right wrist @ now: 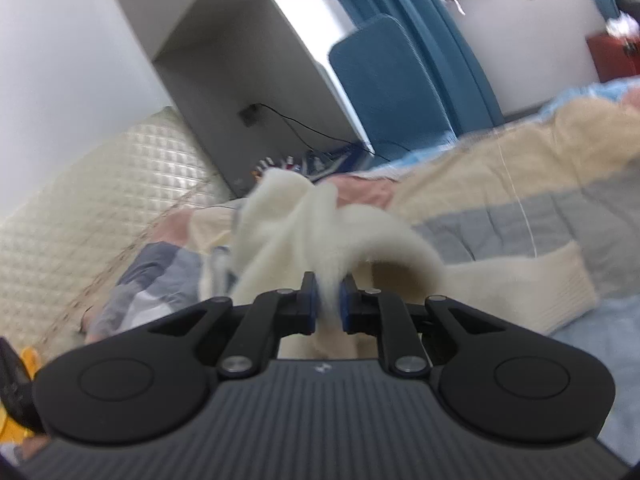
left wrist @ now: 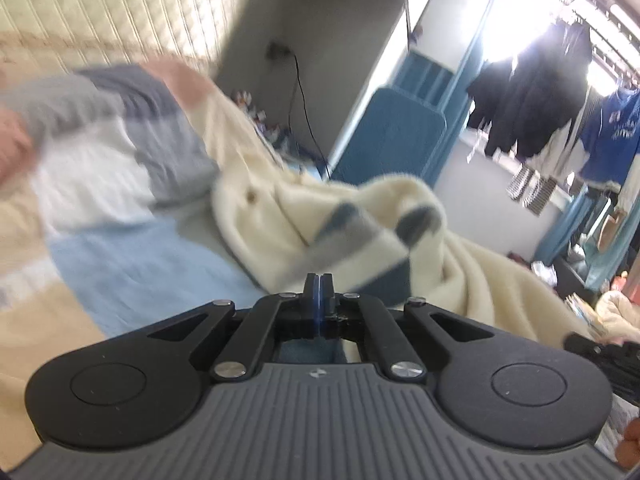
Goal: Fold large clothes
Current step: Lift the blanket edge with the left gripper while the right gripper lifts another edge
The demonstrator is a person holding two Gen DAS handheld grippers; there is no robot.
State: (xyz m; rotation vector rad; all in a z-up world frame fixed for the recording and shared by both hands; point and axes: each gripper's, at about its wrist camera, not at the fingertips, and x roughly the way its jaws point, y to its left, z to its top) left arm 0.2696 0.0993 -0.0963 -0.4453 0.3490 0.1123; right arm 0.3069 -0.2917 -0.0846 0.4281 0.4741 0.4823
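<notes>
A cream fleece garment (left wrist: 272, 216) lies bunched on the patchwork quilt (left wrist: 132, 248) of a bed. Its grey, white and dark blue striped band (left wrist: 352, 236) rises right at the tips of my left gripper (left wrist: 318, 280), whose jaws are pressed together on the band's edge. In the right wrist view the same cream garment (right wrist: 280, 232) arches up in a fold, and my right gripper (right wrist: 328, 300) is shut on a bunch of that cloth, which fills the gap between the blue pads. A ribbed cream hem (right wrist: 560, 284) lies flat on the quilt (right wrist: 520, 208) to the right.
A padded cream headboard (left wrist: 100, 4) stands behind the bed. Past the bed's end are a blue chair (left wrist: 392, 136), a white desk (right wrist: 248, 60) with a black cable (left wrist: 304, 108), and dark and blue clothes hanging (left wrist: 532, 100) by a bright window.
</notes>
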